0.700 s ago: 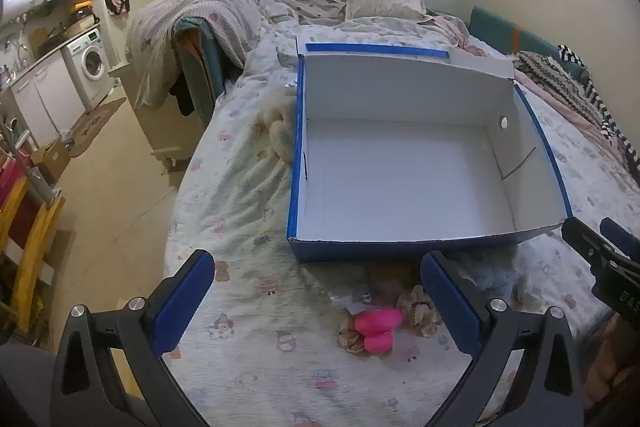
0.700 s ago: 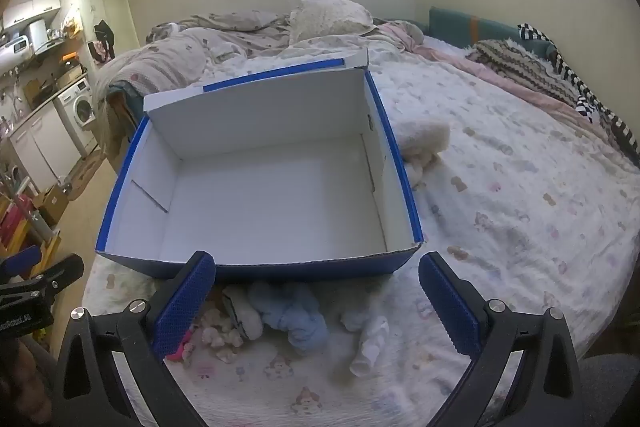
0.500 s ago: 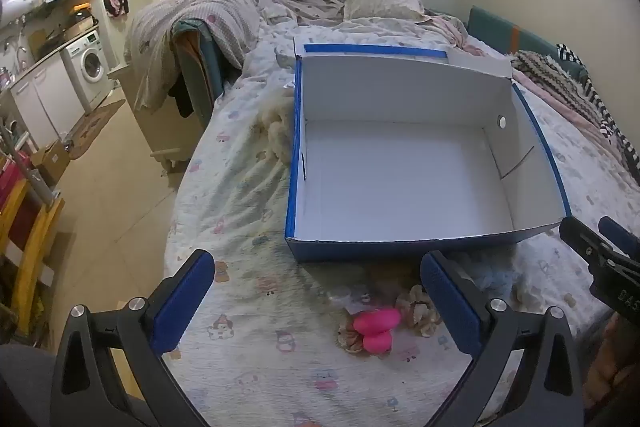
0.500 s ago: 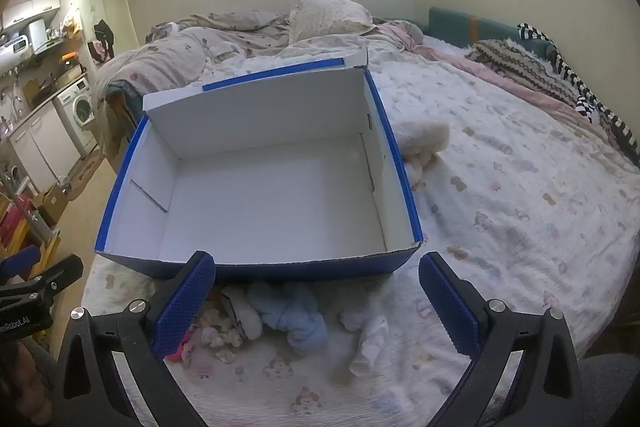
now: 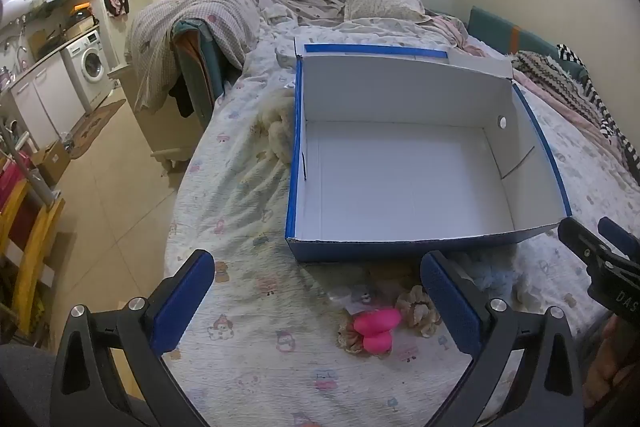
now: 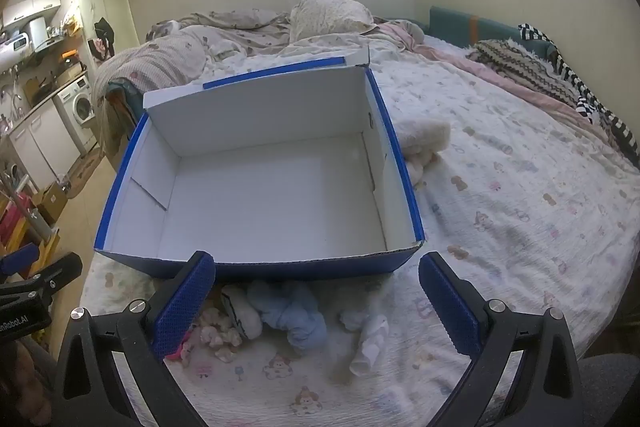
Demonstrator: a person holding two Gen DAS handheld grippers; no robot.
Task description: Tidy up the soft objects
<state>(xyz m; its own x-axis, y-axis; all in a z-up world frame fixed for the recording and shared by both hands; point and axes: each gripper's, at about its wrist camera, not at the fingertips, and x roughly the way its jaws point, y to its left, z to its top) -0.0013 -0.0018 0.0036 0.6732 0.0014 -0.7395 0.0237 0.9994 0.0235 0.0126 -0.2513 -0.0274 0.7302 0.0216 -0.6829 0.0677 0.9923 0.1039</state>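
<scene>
An empty blue-and-white cardboard box (image 5: 400, 179) (image 6: 272, 199) sits open on the bed. In front of it lie small soft things: a pink item (image 5: 377, 327), beige scrunchies (image 5: 418, 309), a light blue cloth (image 6: 294, 313) (image 5: 490, 277), a white sock (image 6: 370, 345) and a pale fluffy piece (image 6: 216, 337). A cream plush (image 5: 280, 135) (image 6: 422, 143) lies beside the box. My left gripper (image 5: 316, 297) is open and empty above the pink item. My right gripper (image 6: 316, 297) is open and empty above the blue cloth.
The bed's patterned sheet (image 6: 520, 211) spreads to the right. Rumpled bedding and a pillow (image 5: 376, 1) lie at the back. The bed's left edge drops to a tiled floor (image 5: 104, 187), with a washing machine (image 5: 90, 67) beyond. Striped clothes (image 6: 576, 91) lie far right.
</scene>
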